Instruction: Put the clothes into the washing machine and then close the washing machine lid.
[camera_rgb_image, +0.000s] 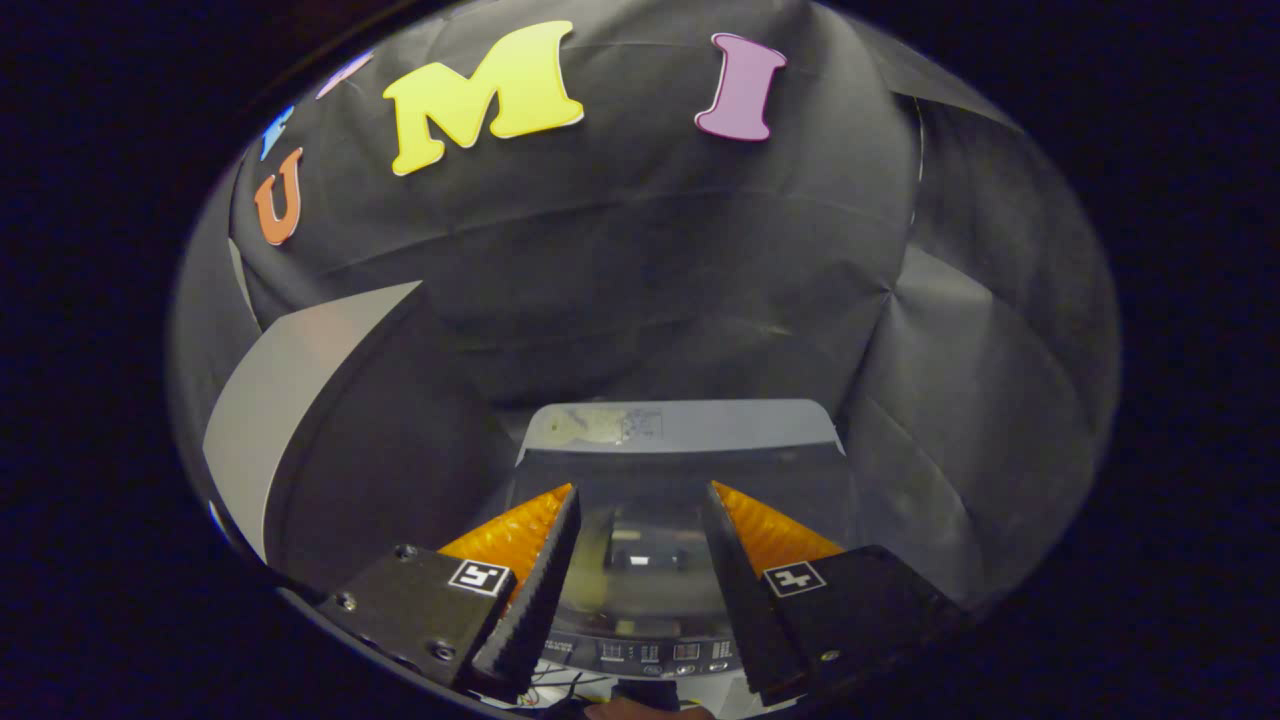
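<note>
Gripper (640, 500) fingers spread, empty, above the washing machine lid (640, 560) (glassy, probably slick and stiff); best pushed at its near edge.

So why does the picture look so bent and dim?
Gripper view: a fisheye lens bows the wall's folds; the booth is dim, and light glares off the washing machine lid, seen between the open gripper fingers.
</note>
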